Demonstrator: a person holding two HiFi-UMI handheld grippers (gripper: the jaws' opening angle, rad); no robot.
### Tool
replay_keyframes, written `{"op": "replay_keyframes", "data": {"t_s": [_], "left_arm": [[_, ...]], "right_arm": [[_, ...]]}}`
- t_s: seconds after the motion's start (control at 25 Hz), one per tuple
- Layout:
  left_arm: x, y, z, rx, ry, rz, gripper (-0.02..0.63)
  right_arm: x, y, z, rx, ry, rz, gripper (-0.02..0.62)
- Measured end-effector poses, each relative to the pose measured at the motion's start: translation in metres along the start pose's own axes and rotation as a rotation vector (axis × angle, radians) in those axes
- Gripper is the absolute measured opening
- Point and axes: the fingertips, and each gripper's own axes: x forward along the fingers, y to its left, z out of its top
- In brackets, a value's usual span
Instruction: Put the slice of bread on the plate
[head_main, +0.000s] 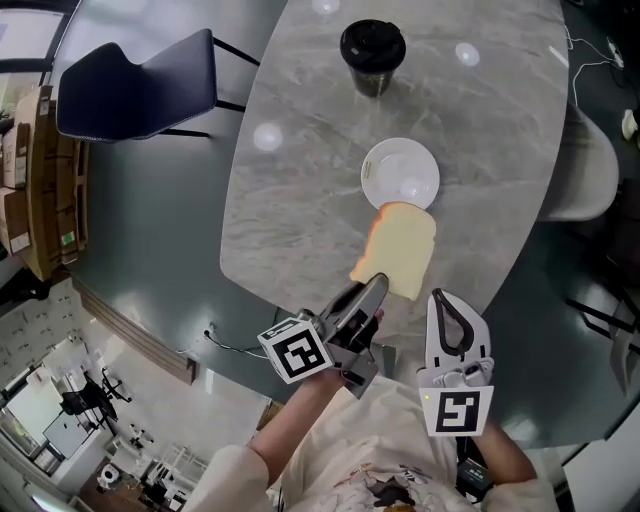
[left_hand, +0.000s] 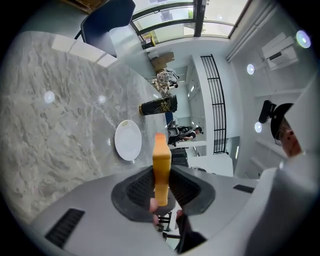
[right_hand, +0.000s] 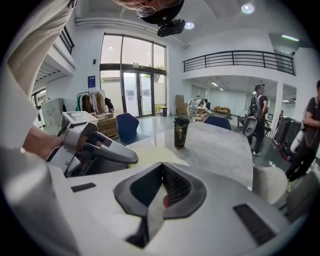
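A pale yellow slice of bread hangs flat above the marble table, its far edge just reaching the near rim of the empty white plate. My left gripper is shut on the slice's near corner. In the left gripper view the bread stands edge-on between the pads, with the plate beyond it to the left. My right gripper hovers at the table's near edge, right of the bread, jaws shut and empty.
A black lidded cup stands at the far side of the table, beyond the plate. A dark blue chair is at the far left, a white seat at the right. People stand in the hall.
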Motion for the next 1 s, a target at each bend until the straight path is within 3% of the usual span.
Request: {"op": "replay_keyframes", "data": {"t_s": [0.24,0.44,1.0], "left_arm": [[0.023,0.015,0.016,0.013,0.029,0.022,0.094],[0.032,0.015,0.020,0.022,0.052,0.025,0.094],[0.065,0.035,0.039,0.034,0.058,0.034,0.094]], "right_arm": [[0.031,-0.003,-0.006,-0.002,0.032,0.017,0.006],[0.045,-0.008,-0.002,0.076,0.055,0.029,0.008],[0.083,-0.024,-0.015,0.096,0.062,-0.022,0.006]]}}
